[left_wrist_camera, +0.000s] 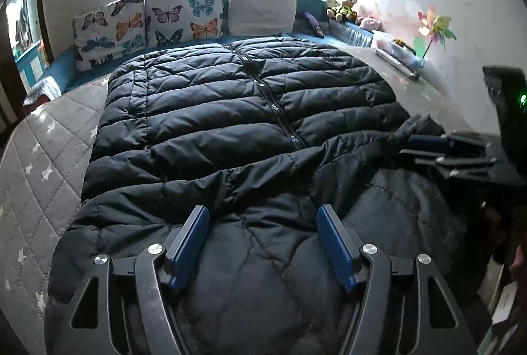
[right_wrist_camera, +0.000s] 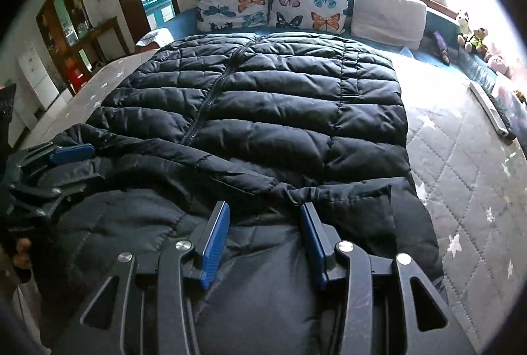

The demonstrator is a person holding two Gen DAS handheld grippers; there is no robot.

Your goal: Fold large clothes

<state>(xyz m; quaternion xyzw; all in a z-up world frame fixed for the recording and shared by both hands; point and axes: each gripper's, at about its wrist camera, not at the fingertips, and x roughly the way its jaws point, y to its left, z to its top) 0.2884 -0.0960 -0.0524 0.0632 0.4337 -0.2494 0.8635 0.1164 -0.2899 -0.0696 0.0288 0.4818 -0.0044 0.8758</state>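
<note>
Both grippers sit with jaws spread wide over a black puffer jacket [left_wrist_camera: 230, 111] lying front-up on the bed [left_wrist_camera: 42, 163].

The left gripper [left_wrist_camera: 263, 243] has its jaws released, blue pads well apart, low over the jacket's near end with nothing clamped between them. The right gripper [right_wrist_camera: 265, 234] is likewise unclenched and empty above the same near end, just behind a sleeve [right_wrist_camera: 250, 170] laid across the body. Each points along the jacket toward the butterfly pillows [right_wrist_camera: 273, 0].
</note>
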